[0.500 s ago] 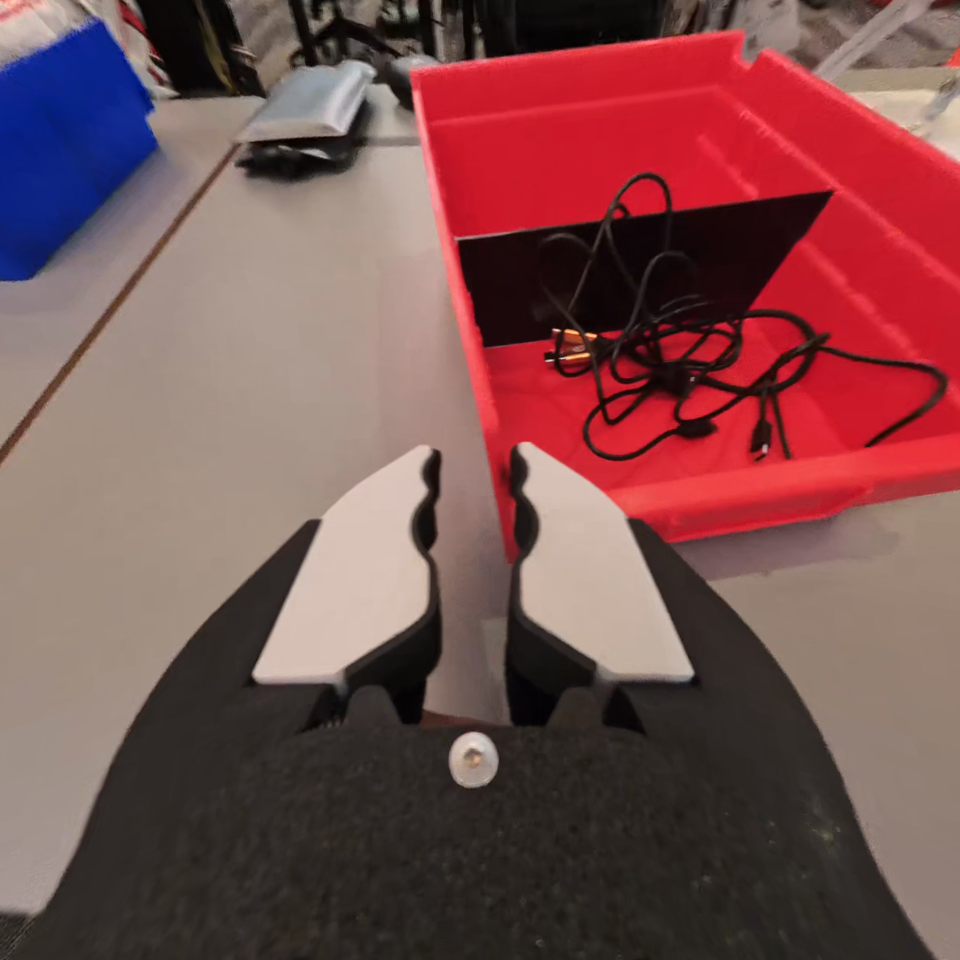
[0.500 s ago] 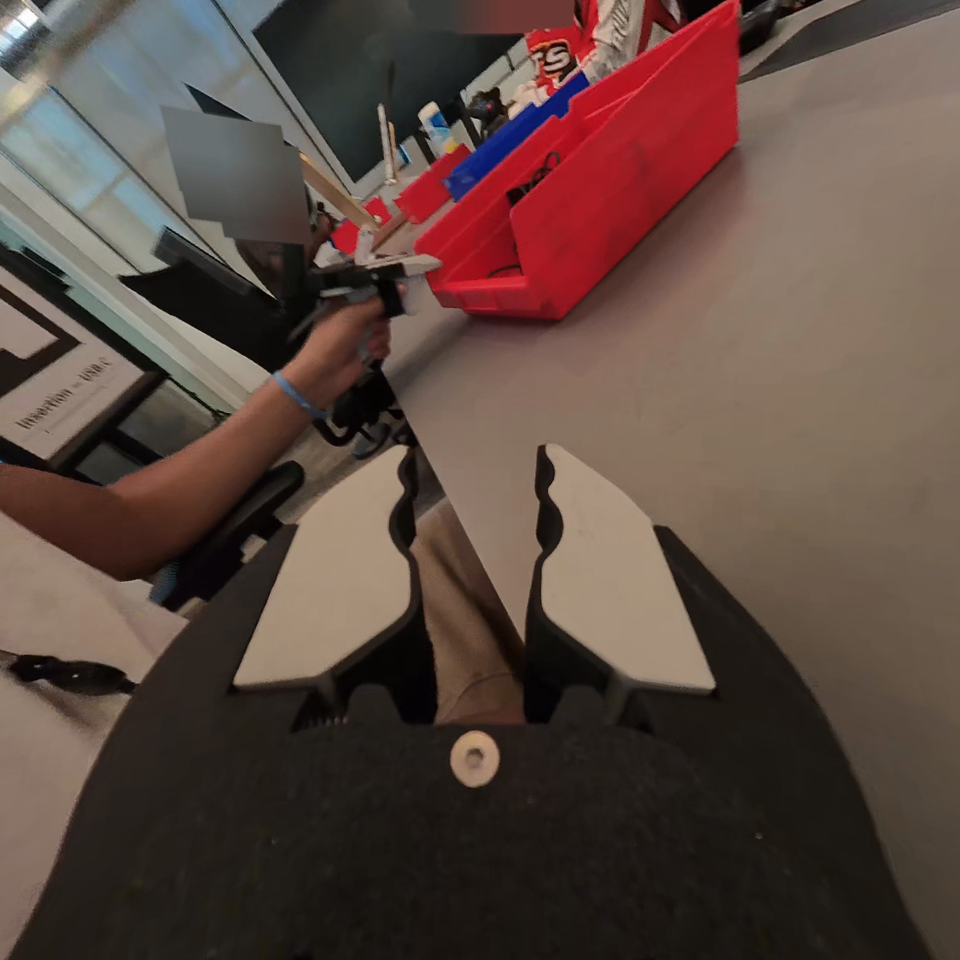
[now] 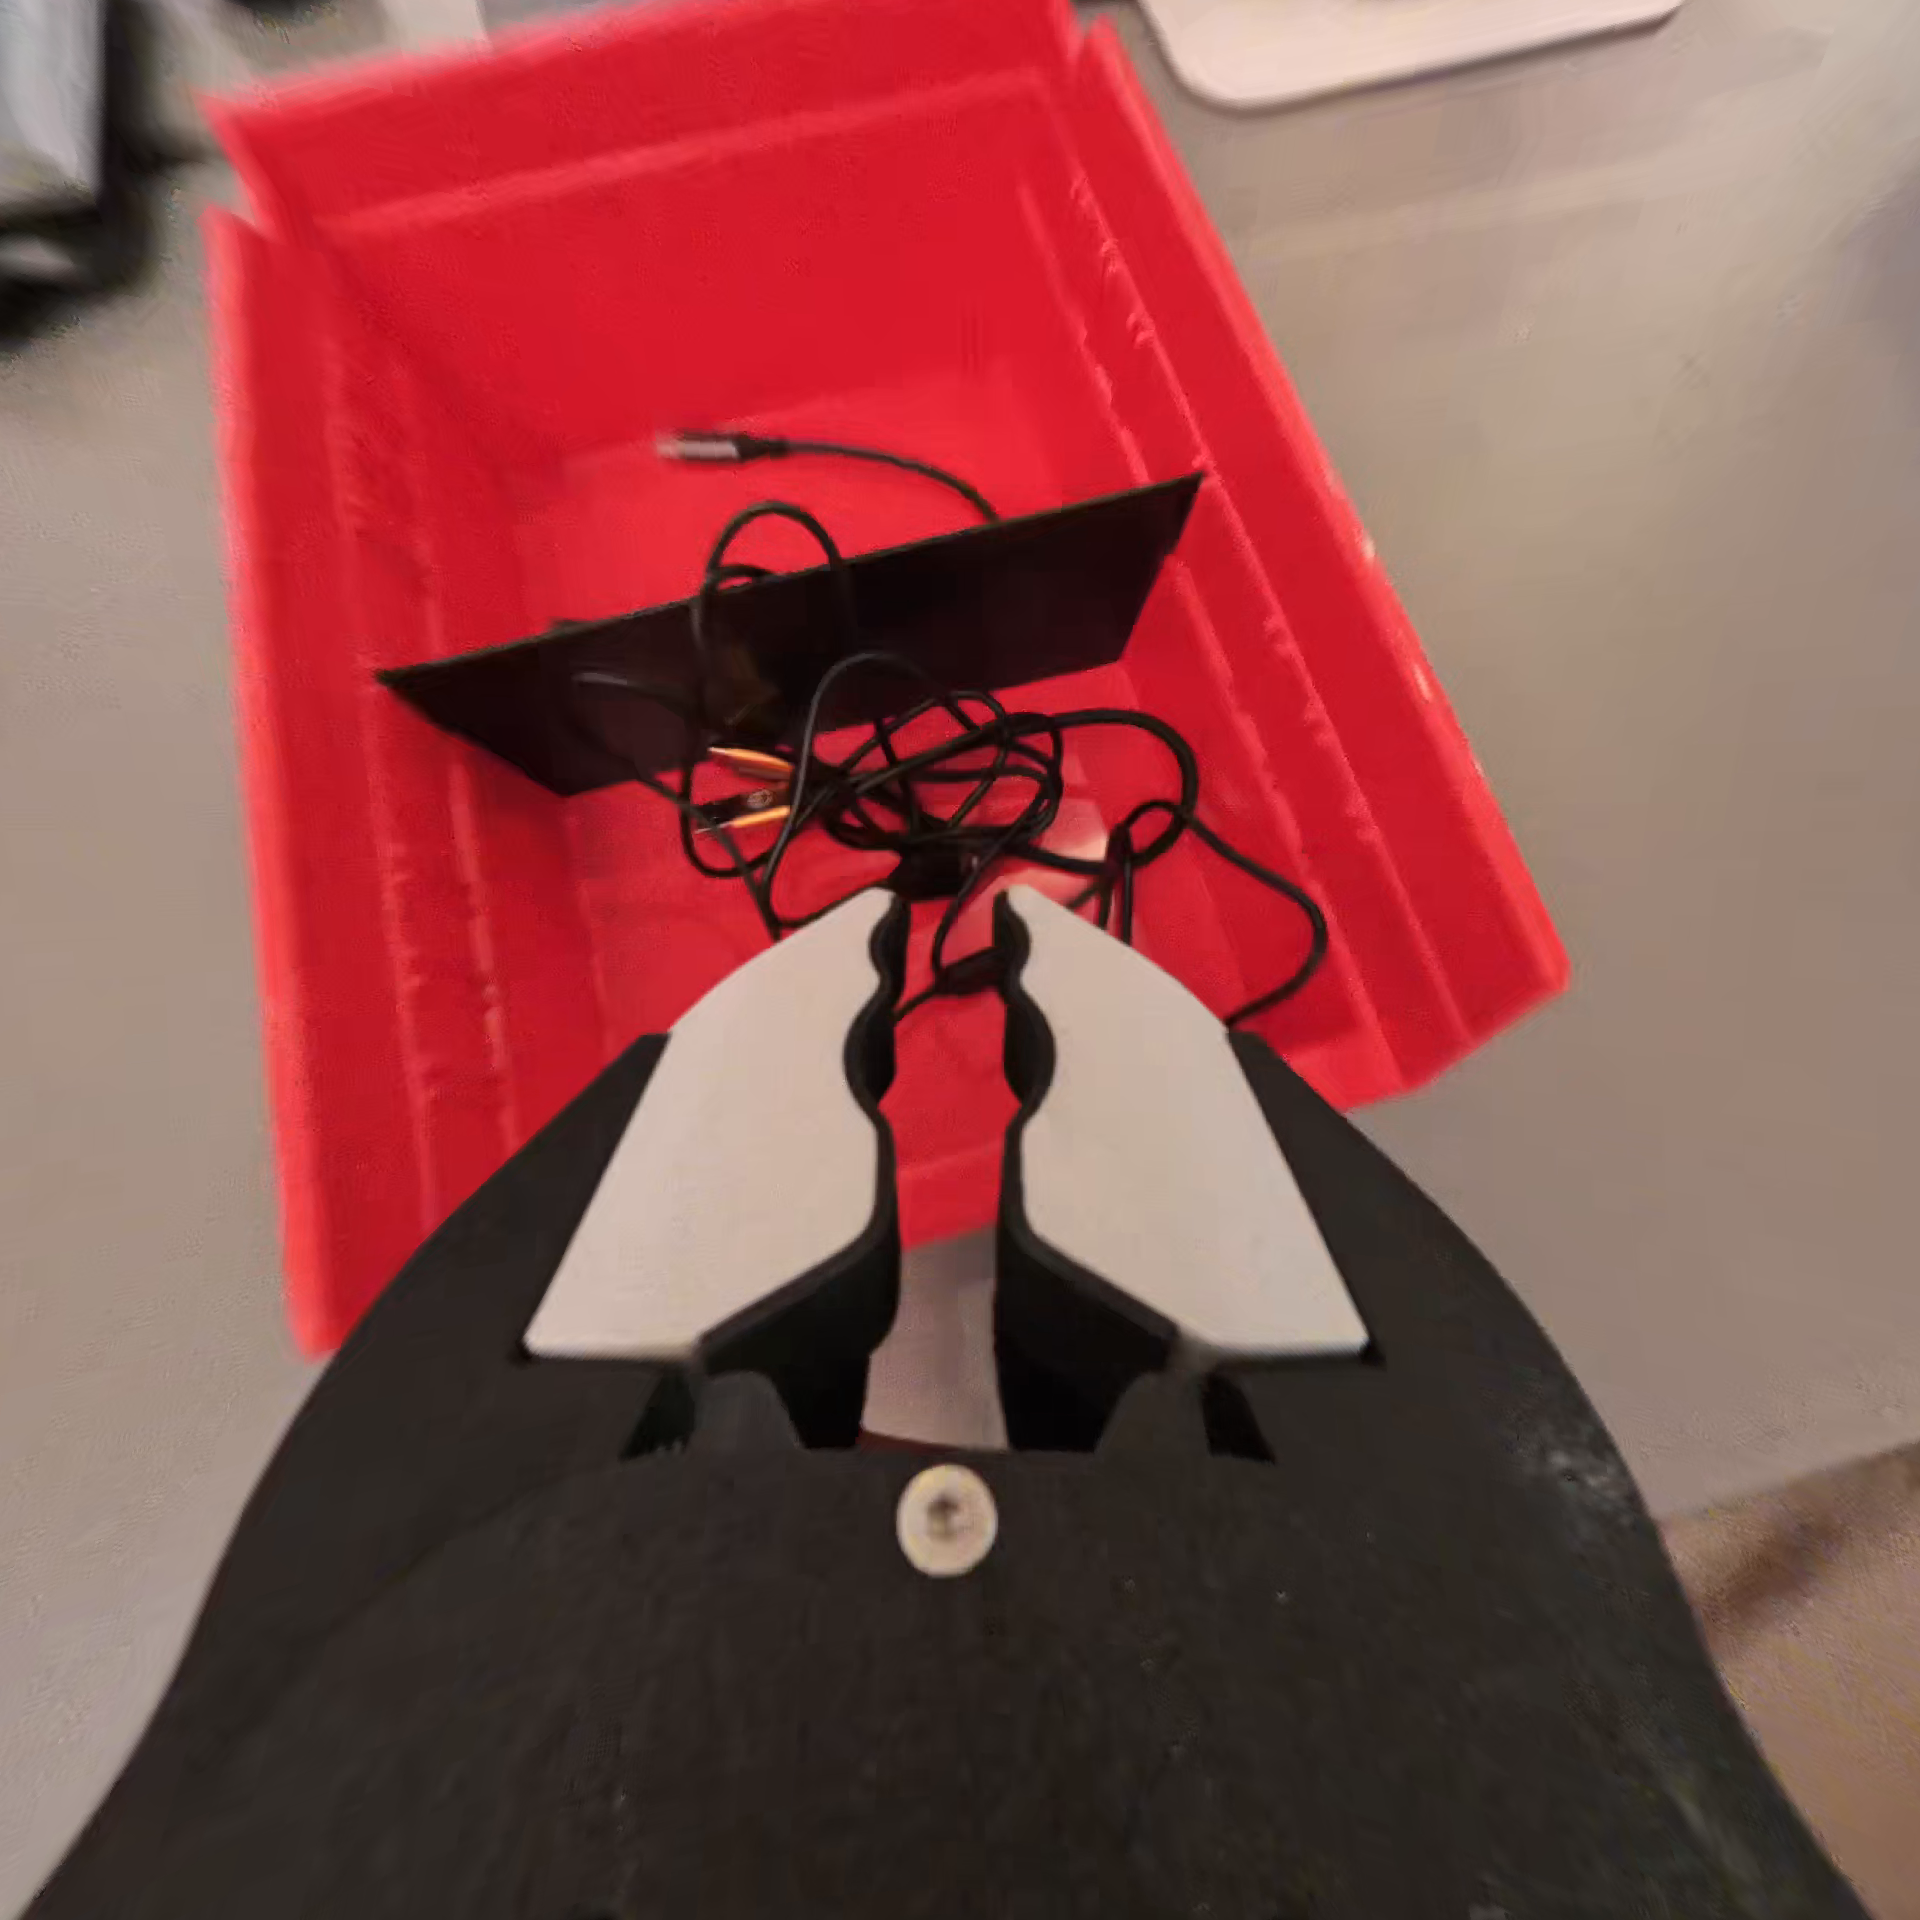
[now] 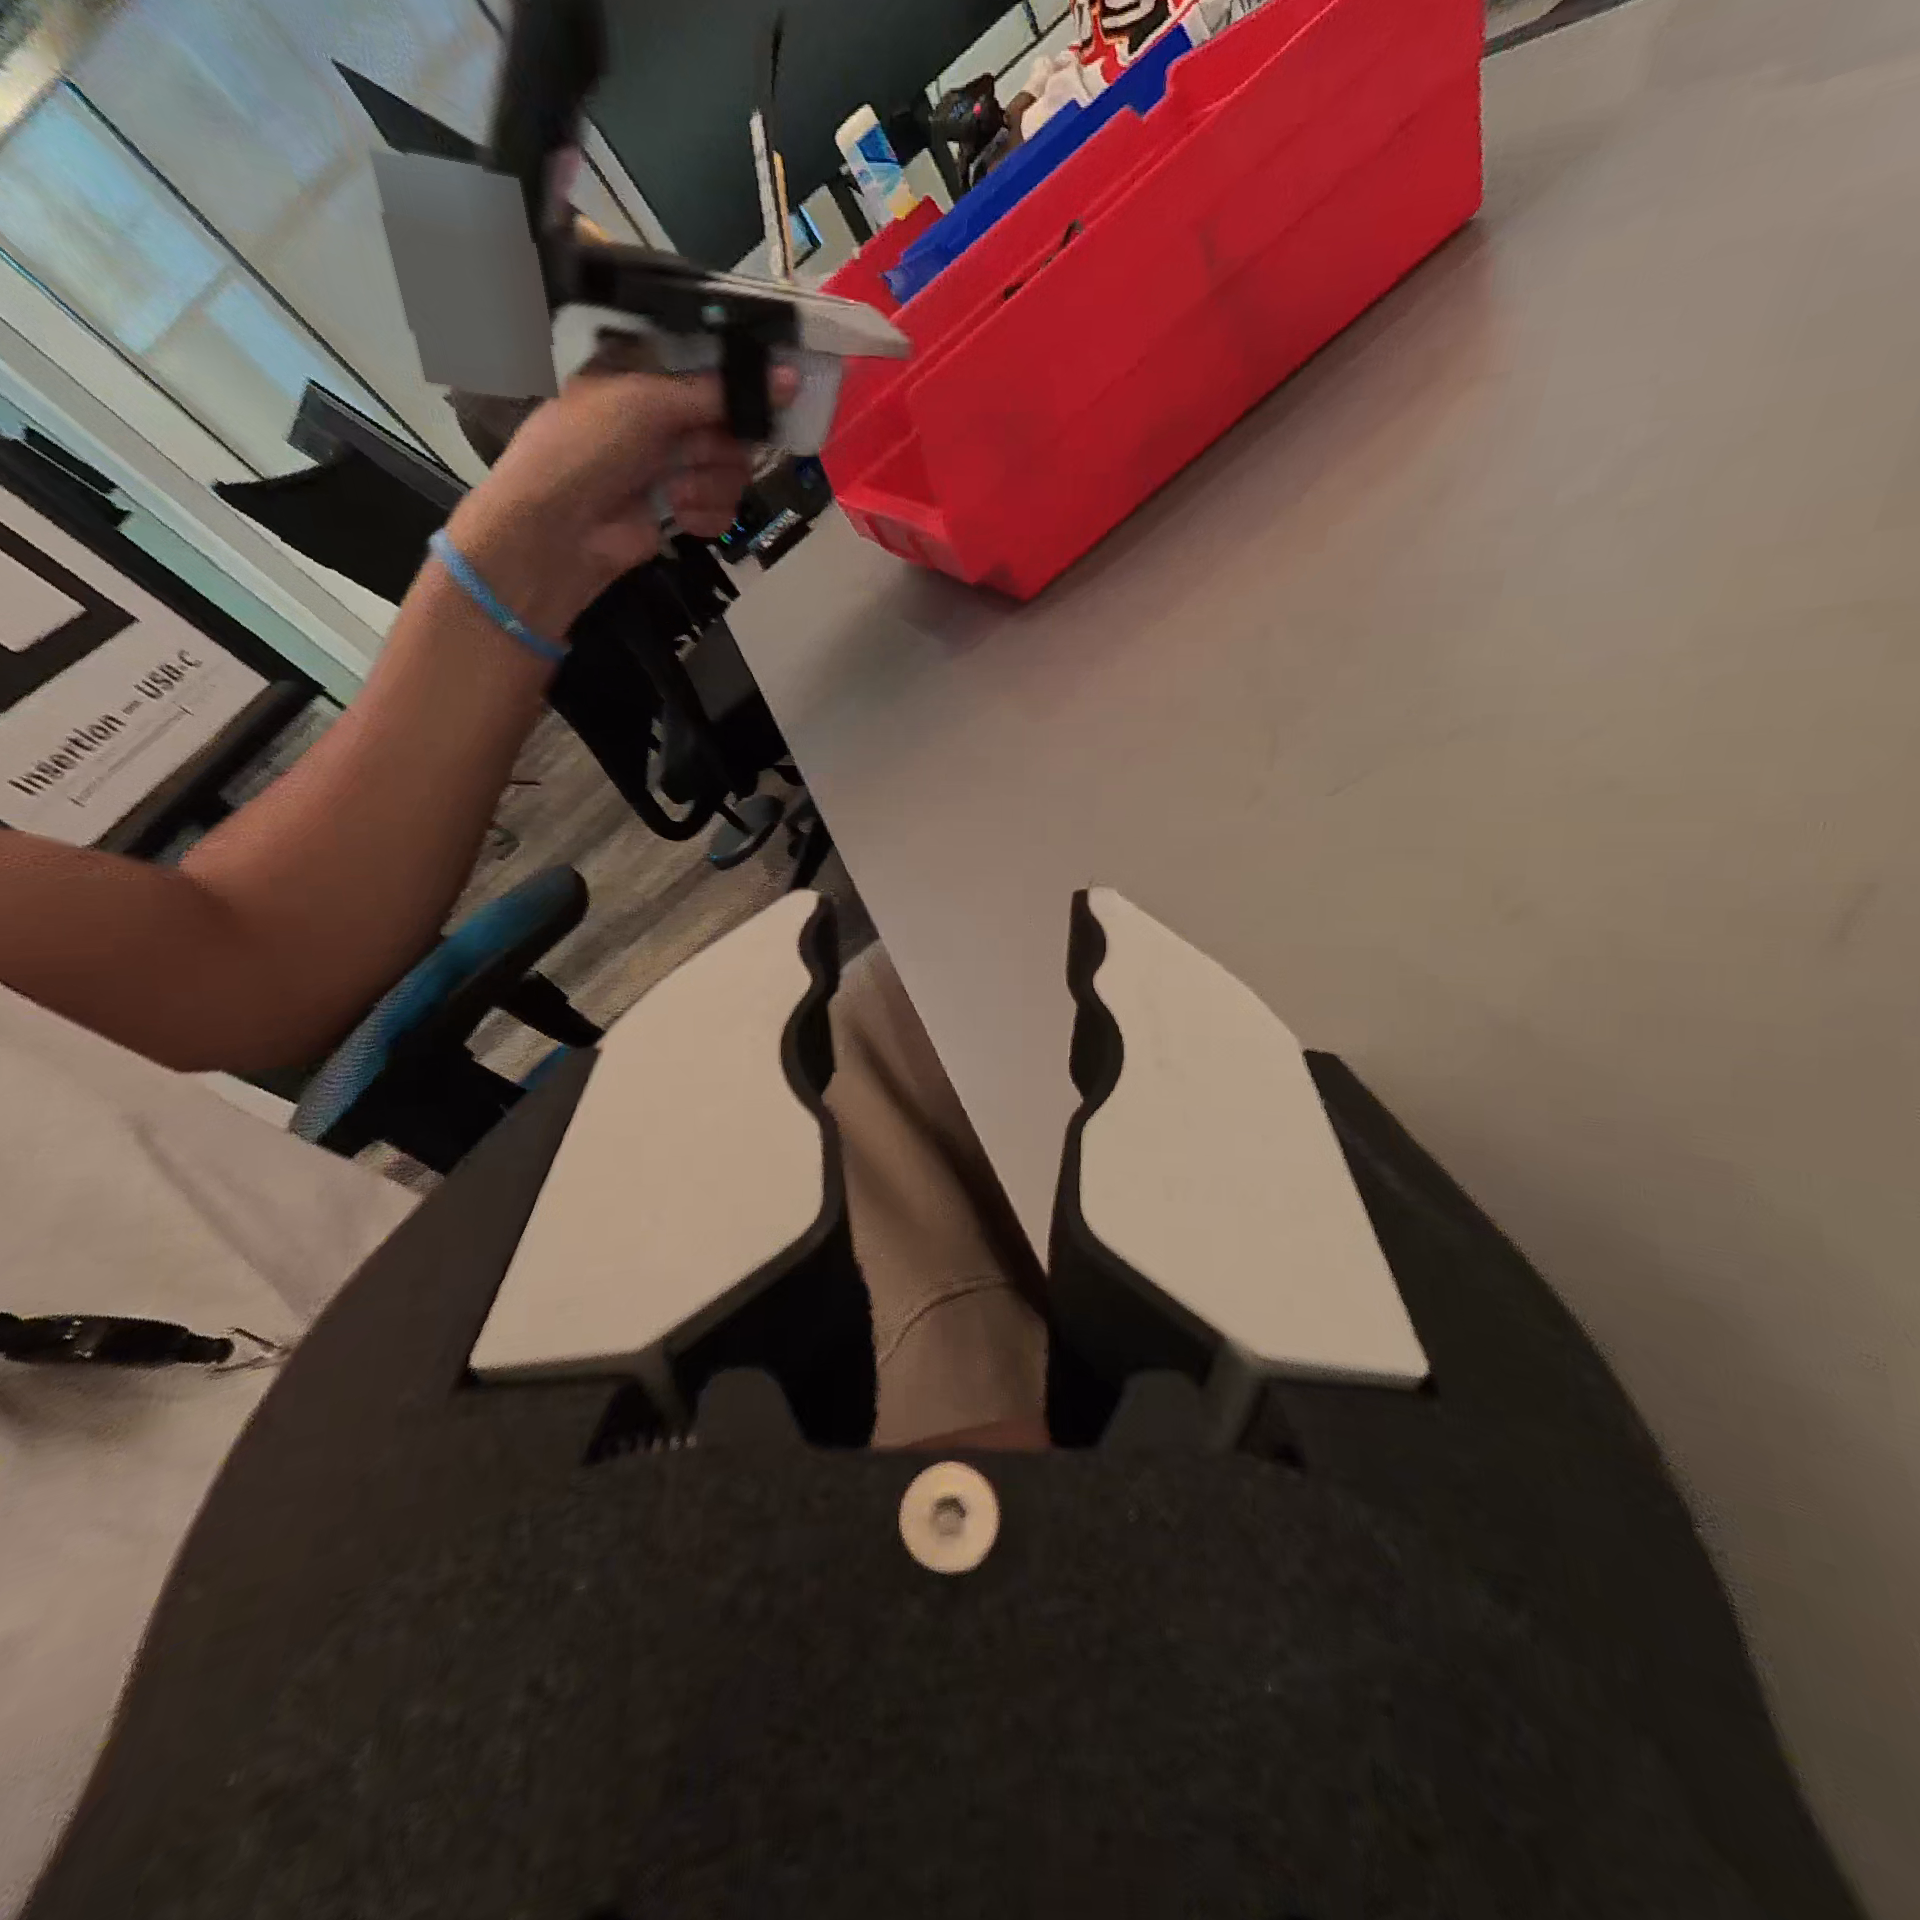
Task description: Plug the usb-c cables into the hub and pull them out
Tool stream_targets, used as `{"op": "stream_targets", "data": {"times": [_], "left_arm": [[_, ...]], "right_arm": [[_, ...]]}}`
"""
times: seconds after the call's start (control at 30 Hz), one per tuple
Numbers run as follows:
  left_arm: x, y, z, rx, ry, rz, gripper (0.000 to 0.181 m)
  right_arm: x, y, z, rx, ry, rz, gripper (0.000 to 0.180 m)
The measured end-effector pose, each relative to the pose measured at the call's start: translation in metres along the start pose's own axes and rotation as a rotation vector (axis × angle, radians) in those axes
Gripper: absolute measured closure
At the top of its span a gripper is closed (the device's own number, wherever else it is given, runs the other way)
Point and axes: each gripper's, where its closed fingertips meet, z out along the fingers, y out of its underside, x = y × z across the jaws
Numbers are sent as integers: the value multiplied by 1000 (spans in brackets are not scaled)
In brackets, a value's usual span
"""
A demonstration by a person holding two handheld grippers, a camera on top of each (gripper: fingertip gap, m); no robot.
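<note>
The left gripper [image 3: 943, 909], jaws slightly apart and holding nothing, hangs over a tangle of black usb-c cables [image 3: 935, 800] lying in the near compartment of a red bin [image 3: 312, 727], in front of its black divider [image 3: 935, 592]. One plug [image 3: 717, 449] lies beyond the divider. The right gripper [image 4: 951, 909], parted and empty, waits at the grey bench [image 4: 1455, 727] edge, well apart. The hub cannot be made out. Judged an opening reach: next, descend and close on a single connector, not the knot.
</note>
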Motion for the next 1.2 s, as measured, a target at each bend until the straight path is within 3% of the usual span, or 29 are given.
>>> {"op": "stream_targets", "data": {"times": [0.07,0.17,0.23,0.3,0.4,0.53,0.7,0.93,1.03,1.2], "left_arm": [[-9,-13,22,5,-29,18,164],[-36,7,53,-263,-122,74,148],[-45,17,65,-341,-157,126,155],[-46,18,65,-362,-139,158,178],[-56,-7,38,-274,-220,193,179],[-56,-85,-41,16,-347,242,179],[3,-175,-126,410,-233,286,179],[155,-237,-171,673,112,481,179],[224,-237,-157,640,214,627,179],[277,-209,-80,481,247,748,179]], "right_arm": [[-3,0,1,-3,-16,5,139],[-7,4,0,-12,-16,-9,139],[-10,5,-1,-15,-21,-16,139],[-11,5,-3,-7,-23,-13,139],[-10,4,-7,6,-26,8,139],[-8,0,-9,29,-25,24,141],[-8,-1,-7,35,-36,46,142],[-11,-3,-7,45,-44,45,143],[-12,-5,-9,55,-44,38,143],[-21,-8,-12,71,-76,17,144]]}}
